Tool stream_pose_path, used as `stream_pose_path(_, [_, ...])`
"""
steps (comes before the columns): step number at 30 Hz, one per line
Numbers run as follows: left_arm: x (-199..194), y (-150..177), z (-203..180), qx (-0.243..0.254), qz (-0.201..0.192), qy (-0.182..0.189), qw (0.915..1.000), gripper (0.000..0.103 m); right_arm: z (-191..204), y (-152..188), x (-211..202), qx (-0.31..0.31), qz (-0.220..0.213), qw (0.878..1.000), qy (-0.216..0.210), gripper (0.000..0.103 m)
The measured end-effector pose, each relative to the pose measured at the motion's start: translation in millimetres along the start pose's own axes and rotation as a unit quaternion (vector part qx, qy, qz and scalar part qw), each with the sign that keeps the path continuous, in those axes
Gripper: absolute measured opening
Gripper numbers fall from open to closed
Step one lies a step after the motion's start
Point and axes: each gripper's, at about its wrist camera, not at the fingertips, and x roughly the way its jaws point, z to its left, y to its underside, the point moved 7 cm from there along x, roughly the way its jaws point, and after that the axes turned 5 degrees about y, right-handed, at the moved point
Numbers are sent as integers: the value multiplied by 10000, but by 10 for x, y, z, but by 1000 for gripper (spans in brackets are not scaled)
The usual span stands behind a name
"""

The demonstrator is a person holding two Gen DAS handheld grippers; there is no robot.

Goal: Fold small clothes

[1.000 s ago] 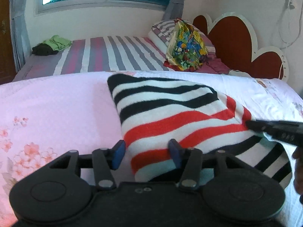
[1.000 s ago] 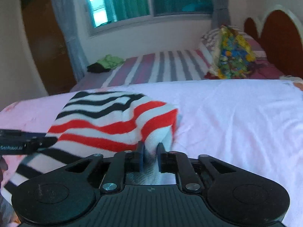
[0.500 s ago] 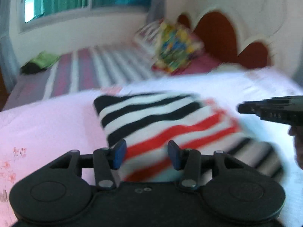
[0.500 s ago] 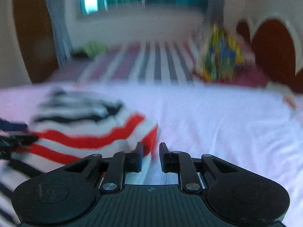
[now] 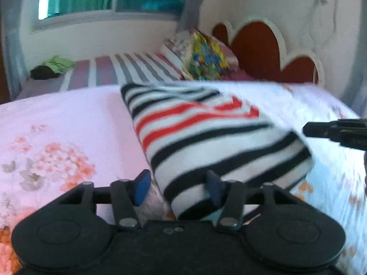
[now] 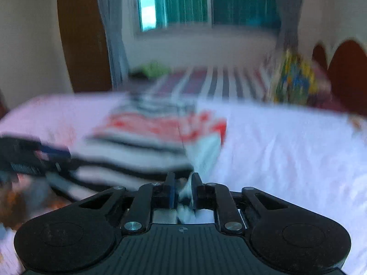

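Observation:
A small knit garment (image 5: 206, 133) with black, red and white stripes lies folded on the pink floral bedspread (image 5: 57, 126). My left gripper (image 5: 177, 186) stands open at its near corner. The cloth fills the right half of the gap and the left pad is clear of it. In the motion-blurred right wrist view the garment (image 6: 146, 133) lies ahead to the left. My right gripper (image 6: 184, 183) is closing, with a white fold of the garment pinched between its pads. Each gripper shows in the other's view: the right gripper (image 5: 332, 133) and the left gripper (image 6: 34, 155).
Behind this bed stands a second bed with a striped sheet (image 5: 128, 71). On it are a colourful bundle (image 5: 206, 57) and green and dark clothes (image 5: 55, 66). A heart-shaped headboard (image 5: 259, 48) is at the right, a brown door (image 6: 82, 34) at the left.
Both hands have shifted and the views have blurred. Black stripes now lie before my left gripper where red ones lay. The right jaws have narrowed on the cloth.

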Motion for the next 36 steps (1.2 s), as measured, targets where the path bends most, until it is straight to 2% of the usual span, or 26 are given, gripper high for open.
stream_pose_path(2, [6,-56,-12,-138,-61,-24,9999,49,33,-54,21,-21,-178,9998,14,13])
stream_pose_path(3, [42,-46,-24,-92,-23,-124,9999,49,67,1,75,-117,-70,9999,42,13])
stream_pose_path(4, [110,-14,-46,17,145,-230,9996,53,65,115,232,-229,230,9994,142,12])
stream_pose_path(5, [172,37,-69,139,299,-300,9990,54,-15,263,384,-313,621,9969,378,4])
stream_pose_path(6, [190,90,-69,182,319,-329,9988,57,-97,419,510,-207,908,9948,402,4])
stream_pose_path(7, [181,119,-66,206,343,-401,9984,60,-144,442,524,-55,886,9954,365,4])
stream_pose_path(9, [26,166,-67,313,335,-502,9977,59,-210,388,482,37,1080,9920,653,3])
stream_pose_path(11, [-105,163,-82,305,200,-410,9985,58,-167,228,256,221,549,9975,387,3])
stream_pose_path(14, [-62,283,-13,231,370,-529,9977,64,-75,200,172,355,256,9987,259,4])
stream_pose_path(15, [-28,316,15,156,418,-530,9976,65,-56,268,268,323,448,9982,237,4])
stream_pose_path(16, [-23,324,23,74,420,-515,9978,66,-68,418,472,203,978,9942,406,4])
stream_pose_path(17, [-30,319,27,55,432,-514,9977,66,-87,545,553,126,1319,9895,578,4])
stream_pose_path(18, [-63,311,27,93,472,-475,9977,66,-109,495,519,247,1166,9913,558,4])
stream_pose_path(19, [-110,292,33,91,460,-437,9979,66,-139,432,476,426,1203,9901,581,4])
stream_pose_path(22, [-282,269,140,-264,314,-222,9989,72,-242,182,210,716,548,9922,863,4])
stream_pose_path(24, [-340,240,203,-340,236,-292,9987,72,-254,48,155,1031,339,9921,622,4])
stream_pose_path(26, [-327,208,234,-456,274,-305,9981,72,-252,-43,287,1292,469,9901,273,4])
stream_pose_path(28, [-300,185,295,-815,256,-199,9961,72,-263,-92,507,1373,611,9886,134,4])
stream_pose_path(31, [-238,203,371,-1185,274,-86,9925,72,-341,54,762,1574,967,9827,160,4])
stream_pose_path(33, [-209,238,401,-1168,353,-179,9924,70,-518,326,851,1689,1586,9706,646,4])
stream_pose_path(34, [-212,244,420,-1155,379,-233,9923,70,-563,316,797,1840,1481,9705,495,4])
stream_pose_path(36, [-252,217,432,-1160,263,-106,9928,75,-666,193,527,2103,841,9735,298,6])
